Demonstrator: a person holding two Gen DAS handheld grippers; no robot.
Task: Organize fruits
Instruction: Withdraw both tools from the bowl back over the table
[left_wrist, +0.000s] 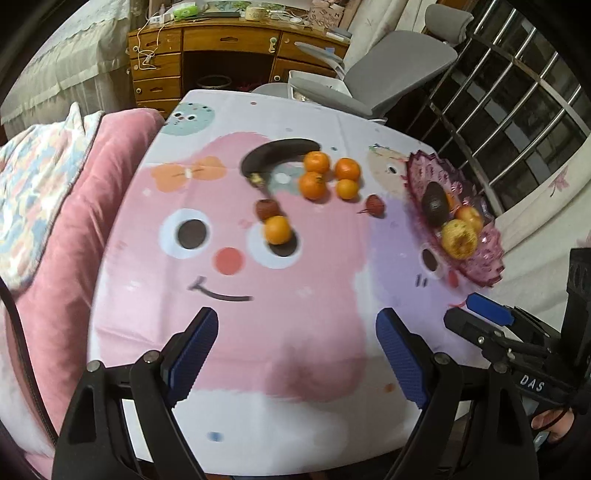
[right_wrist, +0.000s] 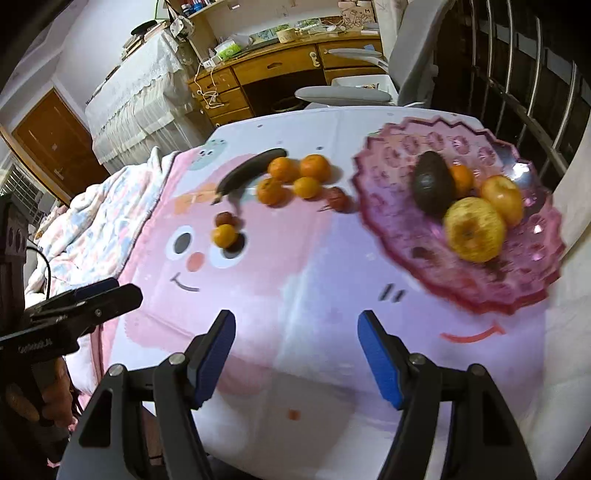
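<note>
Pink cartoon-printed cloth is covering the tabletop (left_wrist: 258, 332). Toward its right edge, a purple glass fruit plate (right_wrist: 388, 162) is already holding an avocado (right_wrist: 432, 184), two apples and an orange, apparently the collecting spot. Left of the plate, a dark banana (left_wrist: 273, 151), five oranges (left_wrist: 314, 184) and two small red fruits are lying loose. Nearer than the plate, the left gripper (left_wrist: 295, 358) and right gripper (right_wrist: 295, 358) are angling downward over the cloth, jaws spread and empty.

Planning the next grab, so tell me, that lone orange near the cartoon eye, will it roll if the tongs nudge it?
Probably: the lone orange looks round and sits free on flat cloth. Its skin looks firm, so likely grippable.
</note>
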